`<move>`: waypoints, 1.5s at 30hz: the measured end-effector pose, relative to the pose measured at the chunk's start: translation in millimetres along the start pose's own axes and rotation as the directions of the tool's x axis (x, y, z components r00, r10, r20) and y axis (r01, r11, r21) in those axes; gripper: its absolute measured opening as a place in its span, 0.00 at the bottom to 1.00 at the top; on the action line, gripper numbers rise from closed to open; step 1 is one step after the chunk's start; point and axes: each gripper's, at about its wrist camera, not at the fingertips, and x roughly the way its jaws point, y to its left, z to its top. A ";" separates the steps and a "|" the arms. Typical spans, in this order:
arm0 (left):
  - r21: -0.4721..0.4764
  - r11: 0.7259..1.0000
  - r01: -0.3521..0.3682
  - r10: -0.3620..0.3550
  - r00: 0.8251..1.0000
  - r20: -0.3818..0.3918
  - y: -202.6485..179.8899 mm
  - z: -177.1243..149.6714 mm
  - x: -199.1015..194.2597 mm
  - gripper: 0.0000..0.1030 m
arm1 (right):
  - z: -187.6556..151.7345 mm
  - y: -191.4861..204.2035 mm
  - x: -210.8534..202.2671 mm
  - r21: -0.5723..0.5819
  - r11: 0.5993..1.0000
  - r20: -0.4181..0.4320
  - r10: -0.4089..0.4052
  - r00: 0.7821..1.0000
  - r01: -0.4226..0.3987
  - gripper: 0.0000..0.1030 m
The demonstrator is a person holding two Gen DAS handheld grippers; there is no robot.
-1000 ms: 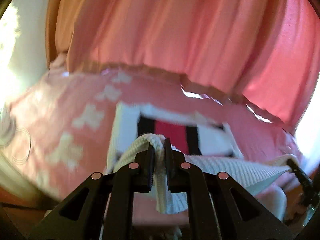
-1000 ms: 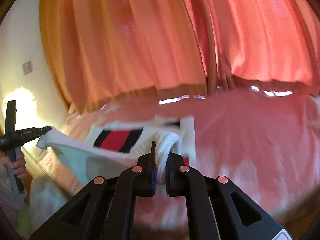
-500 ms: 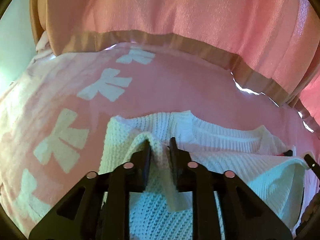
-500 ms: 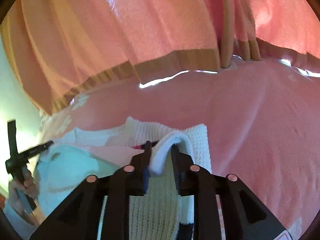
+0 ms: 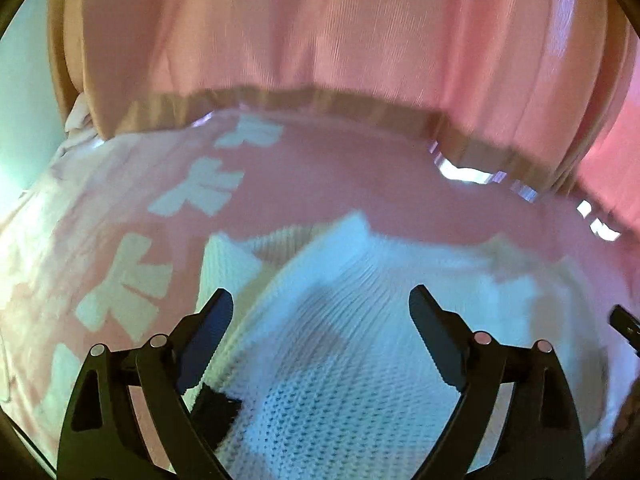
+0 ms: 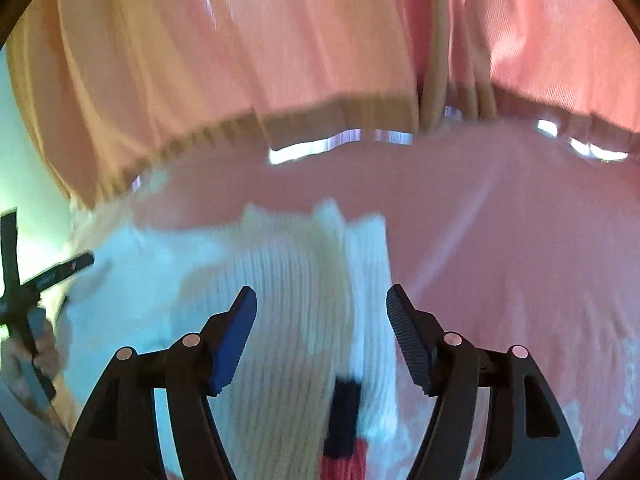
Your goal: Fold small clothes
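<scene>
With jaws just opened wide, the white knit sweater is released by left gripper and right gripper, apparently folded once at six o'clock on the pink blanket, further folds remaining.

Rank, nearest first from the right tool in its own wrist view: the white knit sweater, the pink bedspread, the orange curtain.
1. White knit sweater: directly under the open right tool, lying between its fingers, untouched.
2. Pink bedspread: beneath and beyond the sweater, spreading off to the right.
3. Orange curtain: hanging at the bed's far edge, across the top.
</scene>
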 end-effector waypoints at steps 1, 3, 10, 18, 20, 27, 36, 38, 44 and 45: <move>-0.001 1.000 -0.003 0.003 0.999 -0.032 -0.6 -1.2 7.8 0.70 | -2.4 0.5 5.6 -0.005 1.000 -0.021 0.007 1.000 -0.007 0.63; -0.015 1.000 0.015 -0.016 0.995 -0.100 0.5 -2.8 22.6 0.46 | -6.7 -0.4 16.0 -0.004 1.000 -0.059 0.017 0.998 -0.017 0.48; -0.109 0.994 -0.022 0.022 1.000 0.003 29.4 12.4 -1.6 0.06 | 6.7 20.7 -16.4 -0.074 0.995 0.113 0.072 0.991 -0.064 0.08; -0.170 0.981 -0.093 0.076 0.992 -0.102 54.4 11.3 29.5 0.10 | 4.1 -14.7 39.6 0.072 0.997 -0.097 -0.013 0.995 0.020 0.11; -0.145 0.987 -0.072 0.062 0.995 -0.072 48.4 12.7 16.4 0.13 | 5.8 -2.6 19.3 0.029 0.999 -0.022 -0.017 1.000 0.017 0.17; -0.093 0.993 -0.076 0.072 0.996 -0.043 34.5 10.8 10.2 0.42 | 17.0 6.0 37.4 0.026 0.998 -0.040 -0.048 0.998 0.050 0.36; -0.068 0.995 -0.070 0.063 0.993 -0.102 21.6 19.1 46.1 0.08 | 32.8 25.8 63.7 -0.049 0.998 -0.056 -0.039 0.998 0.036 0.07; -0.079 0.995 -0.059 0.055 0.997 -0.058 19.3 23.6 38.5 0.08 | 40.3 25.0 40.1 -0.052 0.998 0.043 -0.023 0.999 0.025 0.07; -0.120 0.985 -0.126 0.112 0.987 -0.116 32.1 28.3 64.1 0.08 | 35.1 -20.0 75.7 0.044 0.995 -0.094 -0.081 0.992 0.085 0.08; -0.128 0.983 -0.132 0.114 0.983 -0.145 34.4 25.1 71.9 0.09 | 30.8 -26.9 76.8 0.084 0.995 -0.080 -0.051 0.996 0.057 0.08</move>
